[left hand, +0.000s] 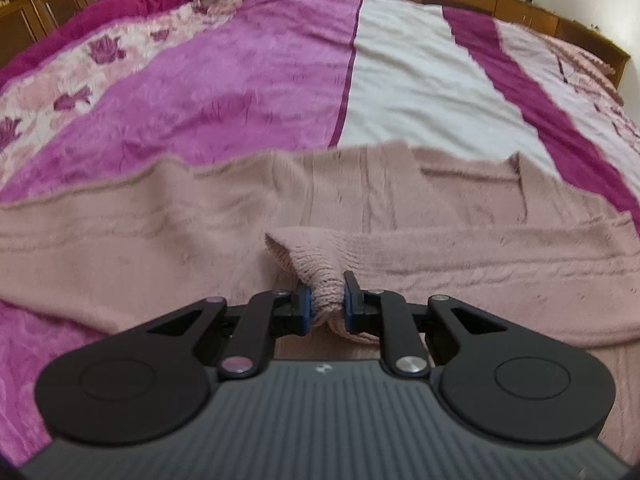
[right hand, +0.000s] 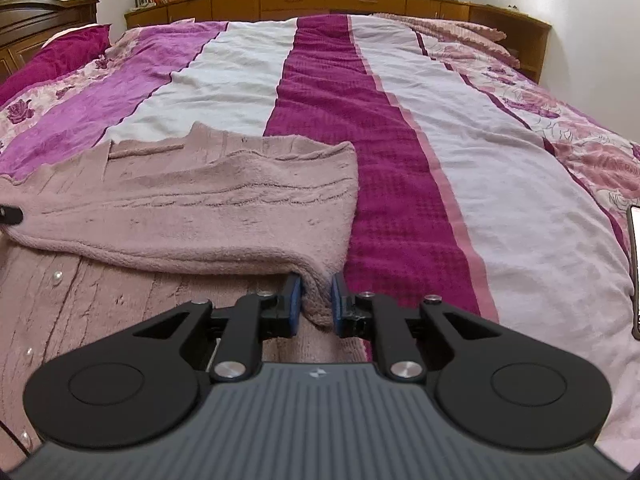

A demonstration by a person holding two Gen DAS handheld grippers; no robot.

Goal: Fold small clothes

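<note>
A dusty-pink knitted cardigan (left hand: 160,232) lies spread across the bed, partly folded over itself. My left gripper (left hand: 325,300) is shut on a bunched fold of its edge, lifted slightly above the rest of the knit. In the right wrist view the cardigan (right hand: 200,208) lies left of centre with a folded layer on top and small pearl buttons on the lower layer. My right gripper (right hand: 316,304) is shut on the folded corner of the cardigan's right edge. A fingertip of the left gripper (right hand: 10,214) shows at the far left.
The bed is covered by a striped spread in magenta, white and floral pink (right hand: 440,140). A wooden headboard with cabinets (right hand: 320,0) runs along the far side. A pillow (right hand: 56,52) lies at the far left. A phone-like dark object (right hand: 634,272) lies at the right edge.
</note>
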